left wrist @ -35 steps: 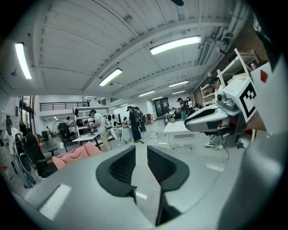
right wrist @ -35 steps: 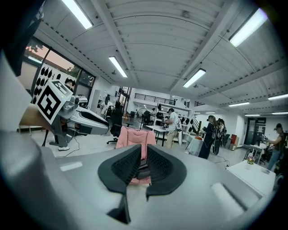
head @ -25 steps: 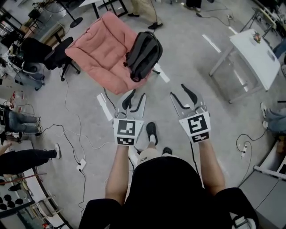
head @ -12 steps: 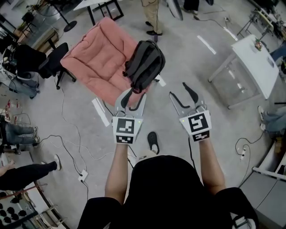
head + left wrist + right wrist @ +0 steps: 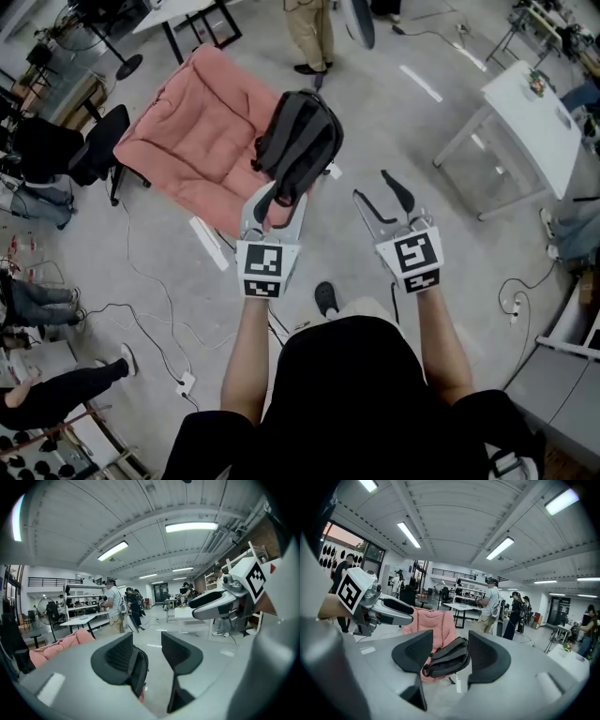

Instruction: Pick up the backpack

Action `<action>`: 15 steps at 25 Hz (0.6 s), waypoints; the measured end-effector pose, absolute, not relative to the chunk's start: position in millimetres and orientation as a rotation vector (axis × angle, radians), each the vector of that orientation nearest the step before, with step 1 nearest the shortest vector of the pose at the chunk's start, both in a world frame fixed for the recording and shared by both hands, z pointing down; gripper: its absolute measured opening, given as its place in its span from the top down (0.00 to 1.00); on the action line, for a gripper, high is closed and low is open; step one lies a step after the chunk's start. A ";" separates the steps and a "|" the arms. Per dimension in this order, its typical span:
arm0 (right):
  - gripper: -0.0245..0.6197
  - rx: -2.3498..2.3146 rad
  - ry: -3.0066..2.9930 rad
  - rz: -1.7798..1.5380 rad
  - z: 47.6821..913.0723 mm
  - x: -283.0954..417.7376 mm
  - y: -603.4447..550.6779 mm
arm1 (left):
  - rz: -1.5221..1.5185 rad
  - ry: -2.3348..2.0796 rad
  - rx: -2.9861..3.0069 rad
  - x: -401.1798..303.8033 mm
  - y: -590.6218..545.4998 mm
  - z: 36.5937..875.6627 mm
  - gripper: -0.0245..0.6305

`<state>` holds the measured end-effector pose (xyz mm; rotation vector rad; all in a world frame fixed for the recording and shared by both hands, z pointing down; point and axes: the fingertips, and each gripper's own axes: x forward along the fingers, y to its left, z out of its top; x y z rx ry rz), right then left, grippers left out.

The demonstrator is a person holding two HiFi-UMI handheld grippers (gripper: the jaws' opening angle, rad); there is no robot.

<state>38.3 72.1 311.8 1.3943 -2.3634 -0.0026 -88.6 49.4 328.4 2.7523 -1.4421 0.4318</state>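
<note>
Head view: left tongs (image 5: pixel 281 201) and right tongs (image 5: pixel 373 187) — both released, empty — hover near the backpack (image 5: pixel 302 139) (on pink chair (image 5: pixel 187 131)).

The backpack (image 5: pixel 302 139) lies on a pink chair (image 5: pixel 192 141).

i'm looking down at a grey floor (image 5: pixel 394 127) with cables (image 5: pixel 155 300) trailing around, pink armchair (image 5: pixel 187 141) sitting near a white table (image 5: pixel 539 117), strip lights (image 5: pixel 191 526) glowing overhead.
</note>
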 end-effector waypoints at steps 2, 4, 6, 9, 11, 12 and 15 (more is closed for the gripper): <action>0.62 1.397 -2.353 0.012 314.9 40.9 68.3 | 0.438 -1.426 2.758 -85.5 43.9 329.8 0.68; 0.62 1.395 -2.345 0.020 317.8 43.3 65.9 | 0.443 -1.415 2.761 -82.7 39.2 332.1 0.68; 0.62 1.392 -2.340 0.027 321.0 46.3 63.2 | 0.448 -1.405 2.760 -79.2 34.8 335.1 0.68; 0.62 1.385 -2.341 0.038 327.0 52.9 50.3 | 0.455 -1.399 2.759 -71.3 23.2 341.0 0.67; 0.62 1.366 -2.351 0.049 331.8 55.4 35.0 | 0.460 -1.401 2.753 -66.8 9.6 345.4 0.67; 0.62 1.355 -2.357 0.055 333.6 55.8 25.4 | 0.462 -1.404 2.746 -65.3 0.8 347.0 0.67; 0.62 1.330 -2.369 0.077 335.9 57.8 -5.9 | 0.475 -1.395 2.719 -58.6 -25.9 350.2 0.67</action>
